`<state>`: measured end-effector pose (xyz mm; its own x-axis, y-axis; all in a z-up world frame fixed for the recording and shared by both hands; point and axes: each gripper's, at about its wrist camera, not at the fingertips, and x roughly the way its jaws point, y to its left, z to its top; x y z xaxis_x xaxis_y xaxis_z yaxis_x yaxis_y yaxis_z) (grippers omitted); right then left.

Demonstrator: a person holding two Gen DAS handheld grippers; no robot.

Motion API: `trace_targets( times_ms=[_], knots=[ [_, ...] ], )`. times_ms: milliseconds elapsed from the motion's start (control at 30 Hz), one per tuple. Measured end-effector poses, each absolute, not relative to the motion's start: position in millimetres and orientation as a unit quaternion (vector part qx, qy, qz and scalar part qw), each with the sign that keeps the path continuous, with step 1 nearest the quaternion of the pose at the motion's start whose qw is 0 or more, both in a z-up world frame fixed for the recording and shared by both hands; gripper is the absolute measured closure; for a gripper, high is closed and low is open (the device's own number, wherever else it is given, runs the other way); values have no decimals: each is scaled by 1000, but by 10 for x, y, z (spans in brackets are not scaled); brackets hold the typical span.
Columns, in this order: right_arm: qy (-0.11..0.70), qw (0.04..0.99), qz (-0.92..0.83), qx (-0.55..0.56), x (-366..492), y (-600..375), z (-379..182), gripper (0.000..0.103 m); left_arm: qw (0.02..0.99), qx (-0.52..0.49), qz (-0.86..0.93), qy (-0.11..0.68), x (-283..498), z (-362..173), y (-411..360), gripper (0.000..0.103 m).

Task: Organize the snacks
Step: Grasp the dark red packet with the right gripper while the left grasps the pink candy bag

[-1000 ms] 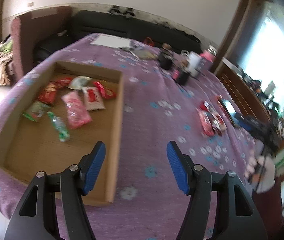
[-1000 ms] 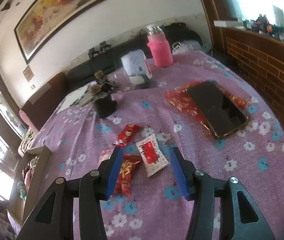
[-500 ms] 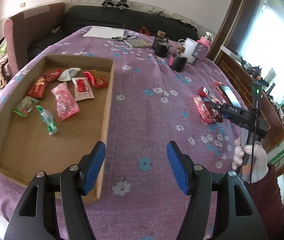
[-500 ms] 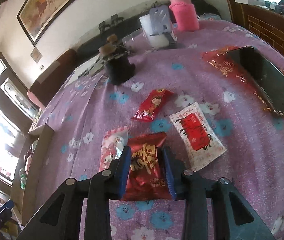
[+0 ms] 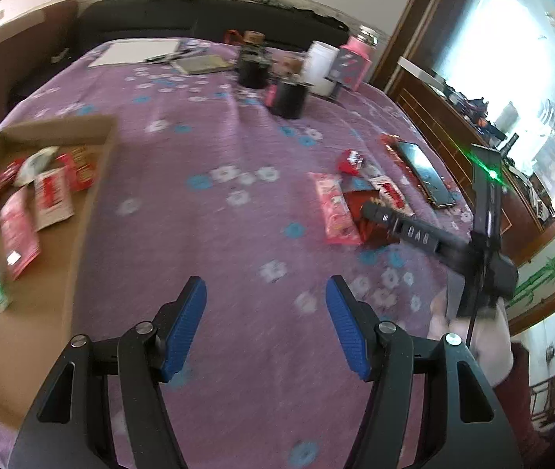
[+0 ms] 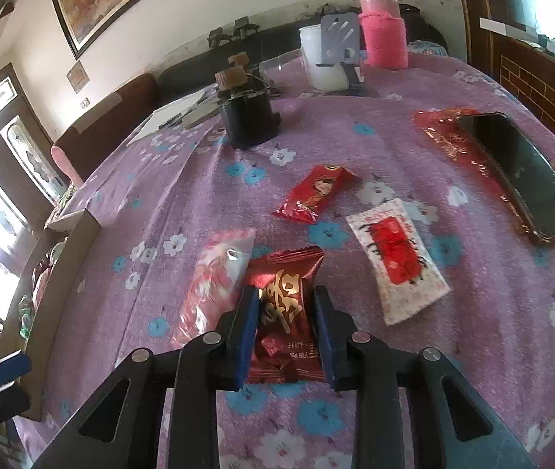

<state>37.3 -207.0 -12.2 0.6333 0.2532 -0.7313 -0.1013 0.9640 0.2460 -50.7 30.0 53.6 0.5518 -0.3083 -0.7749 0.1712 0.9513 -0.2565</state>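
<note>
My right gripper [image 6: 286, 297] is shut on a dark red snack packet [image 6: 284, 312] with gold lettering, on the purple flowered tablecloth. A pink packet [image 6: 214, 273] lies just left of it, a red packet [image 6: 314, 193] beyond it, and a white packet with a red panel [image 6: 396, 258] to its right. My left gripper [image 5: 265, 312] is open and empty above the cloth. In the left wrist view the cardboard tray [image 5: 85, 211] with several snack packets lies at the left, and the right gripper [image 5: 371, 213] rests on the loose snacks at the right.
A phone [image 6: 519, 172] lies on a red wrapper at the right. A black pot [image 6: 248, 117], a white cup [image 6: 322, 62] and a pink bottle [image 6: 383, 35] stand at the far side. Papers [image 5: 134, 51] lie at the back. The tray's corner [image 6: 81, 226] shows at the left.
My right gripper has lowered over the dark red packet and closed on it. My left gripper has swung right, away from the tray, staying open.
</note>
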Motion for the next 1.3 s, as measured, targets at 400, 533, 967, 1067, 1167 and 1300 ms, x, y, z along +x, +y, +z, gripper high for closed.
trace_targets(
  times_ms=[400,533,967,1067,1167,1300],
  knots=[
    [417,895,54,151,274,-2553,-20,75,860,-32,-153,485,217,206,-491,41],
    [425,889,61,160,297,-2566,-46,75,861,-9,-149,487,327,108,-672,41],
    [434,882,65,173,303,-2580,-91,75,881,68,-128,451,490,-48,-951,41],
    [432,883,68,171,306,-2567,-86,75,881,64,-130,450,477,-31,-920,62],
    [429,883,76,176,308,-2568,-82,75,879,58,-135,453,454,-5,-879,80],
    [413,888,88,180,286,-2555,-33,75,883,34,-141,447,373,82,-746,80]
  ],
)
